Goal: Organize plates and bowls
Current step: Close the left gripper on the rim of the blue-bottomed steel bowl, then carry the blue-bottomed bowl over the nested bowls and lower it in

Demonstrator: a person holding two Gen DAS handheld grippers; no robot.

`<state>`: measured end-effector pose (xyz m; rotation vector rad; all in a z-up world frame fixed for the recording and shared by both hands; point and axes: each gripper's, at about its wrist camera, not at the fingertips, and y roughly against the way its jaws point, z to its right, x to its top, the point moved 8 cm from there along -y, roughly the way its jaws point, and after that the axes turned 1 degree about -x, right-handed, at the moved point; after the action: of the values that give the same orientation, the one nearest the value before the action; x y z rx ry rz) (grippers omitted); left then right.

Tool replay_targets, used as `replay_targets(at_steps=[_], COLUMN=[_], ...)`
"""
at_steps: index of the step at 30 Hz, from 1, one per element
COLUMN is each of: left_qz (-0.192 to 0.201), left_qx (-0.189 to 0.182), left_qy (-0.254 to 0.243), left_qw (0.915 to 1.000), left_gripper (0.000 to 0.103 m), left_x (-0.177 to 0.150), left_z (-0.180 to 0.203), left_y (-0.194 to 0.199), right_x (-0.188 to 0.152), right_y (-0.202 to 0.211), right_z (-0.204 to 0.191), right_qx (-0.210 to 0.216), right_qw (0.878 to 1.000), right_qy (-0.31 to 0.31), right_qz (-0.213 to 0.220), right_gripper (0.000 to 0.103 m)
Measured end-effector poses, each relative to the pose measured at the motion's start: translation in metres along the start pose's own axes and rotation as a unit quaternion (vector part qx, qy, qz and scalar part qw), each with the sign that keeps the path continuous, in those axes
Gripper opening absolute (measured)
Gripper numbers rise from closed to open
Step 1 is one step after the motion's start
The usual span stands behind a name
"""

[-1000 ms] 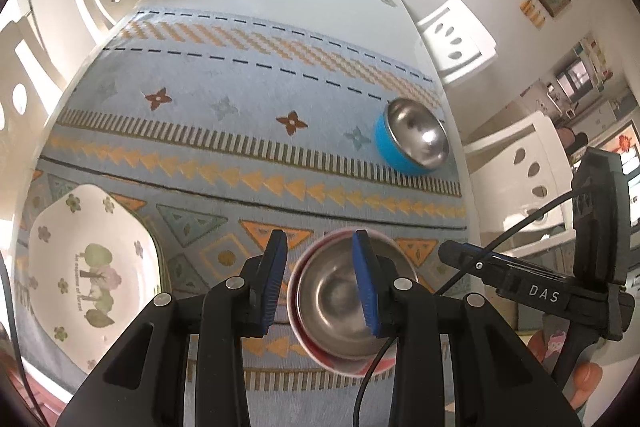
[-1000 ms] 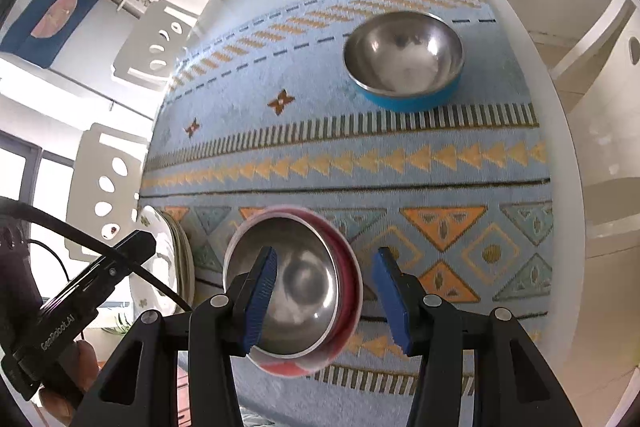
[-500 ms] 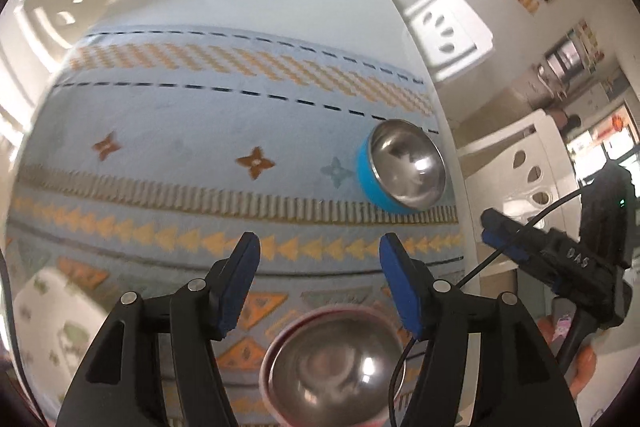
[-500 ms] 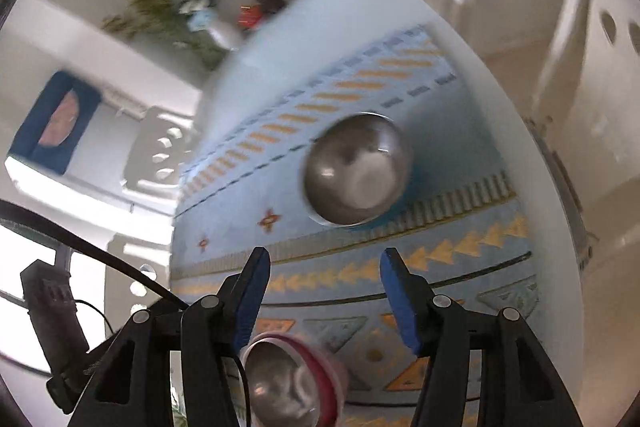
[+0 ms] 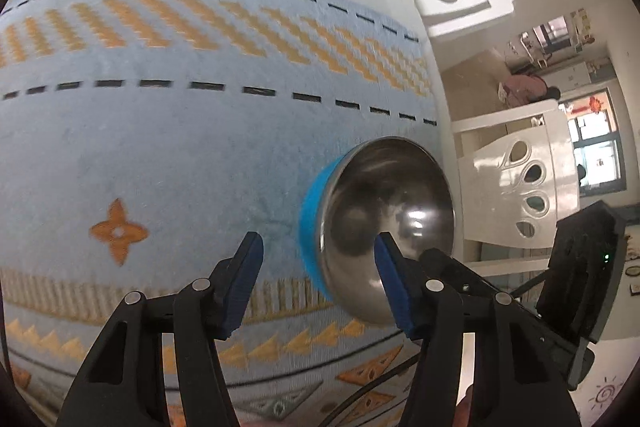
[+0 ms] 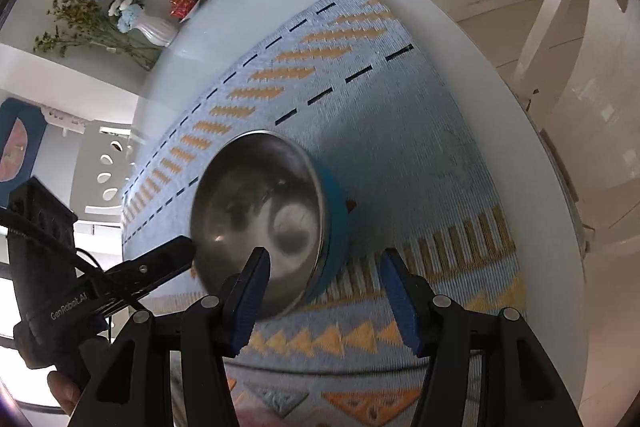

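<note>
Both tools sit on opposite sides of the blue-walled steel bowl [image 5: 376,227], each straddling its rim. Left tool [image 5: 320,279]: jaws part-open and closing, rim between them, the right pad over the steel inside and the left pad outside near the blue wall; no pad visibly presses, so nothing is held. Right tool [image 6: 324,291]: jaws part-open, steady, the left pad over the inside and the right pad outside past the blue wall, well clear of it; also empty. The bowl stands on the patterned runner [image 5: 160,131], on the white surface [image 6: 480,115], just ahead of both tools and close to the surface's far edge.

Risks, as judgement:
- Steel inside looks slick and curved; a pad closing on the rim at a steep angle can skid off, tipping or spinning the bowl.
- The two tools close at different times, so the first to bite can shove the bowl toward the other or toward the surface edge and the white chair [image 5: 516,195] beyond.
- Cable [image 5: 372,391] from the left tool hangs low under the jaws and could snag the runner.
- Both views are blurred, so exact pad-to-rim gaps are uncertain.

Versus a second earlier: both tools were then at the pink-rimmed steel bowl, with the flowered plate off to the left; neither shows in the left view now, and only a pinkish blur sits at the bottom of the right view. The blue bowl was far ahead; now it fills the centre. Left jaws were narrower then.
</note>
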<state>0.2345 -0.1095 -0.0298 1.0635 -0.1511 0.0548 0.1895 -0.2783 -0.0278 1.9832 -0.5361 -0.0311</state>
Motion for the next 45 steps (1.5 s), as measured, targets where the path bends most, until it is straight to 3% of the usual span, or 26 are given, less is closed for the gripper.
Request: replay_targets(at_steps=[2, 7, 10, 12, 17, 21, 27, 32, 45], left_qz=[-0.008, -0.026, -0.026, -0.026, -0.021, -0.005, 0.042, 0.092, 0.211], left_qx=[-0.001, -0.009, -0.002, -0.013, -0.028, -0.024, -0.023, -0.031, -0.03], left_qy=[-0.004, 0.007, 0.006, 0.013, 0.028, 0.013, -0.014, -0.029, -0.022], left_qw=[1.0, 0.9996, 0.9996, 0.9995, 0.999, 0.9996, 0.9988, 0.9948, 0.9767], left_gripper=[0.05, 0.03, 0.02, 0.019, 0.019, 0.02, 0.02, 0.02, 0.02], left_x=[0.001, 0.003, 0.004, 0.002, -0.005, -0.009, -0.019, -0.033, -0.112], left_z=[0.002, 0.002, -0.002, -0.005, -0.007, 0.0, 0.019, 0.035, 0.052], left_y=[-0.009, -0.027, -0.031, -0.03, -0.027, -0.016, 0.02, 0.071, 0.196], right_x=[0.003, 0.004, 0.002, 0.0, -0.002, -0.006, -0.008, -0.016, -0.087], right_y=[-0.006, -0.021, -0.034, -0.037, -0.036, -0.024, 0.008, 0.049, 0.152], right_z=[0.0, -0.002, -0.002, -0.004, -0.004, -0.006, -0.024, -0.044, -0.12], right_qx=[-0.002, -0.008, -0.013, -0.007, -0.023, -0.026, -0.037, -0.015, 0.03], right_qw=[1.0, 1.0, 0.999, 0.999, 0.999, 0.998, 0.995, 0.992, 0.979], right_qy=[0.006, 0.019, 0.028, 0.034, 0.039, 0.051, 0.079, 0.093, 0.163], right_qz=[-0.002, -0.004, -0.013, -0.013, -0.003, 0.016, 0.054, 0.08, 0.122], right_gripper=[0.055, 0.055, 0.038, 0.033, 0.032, 0.03, 0.03, 0.03, 0.03])
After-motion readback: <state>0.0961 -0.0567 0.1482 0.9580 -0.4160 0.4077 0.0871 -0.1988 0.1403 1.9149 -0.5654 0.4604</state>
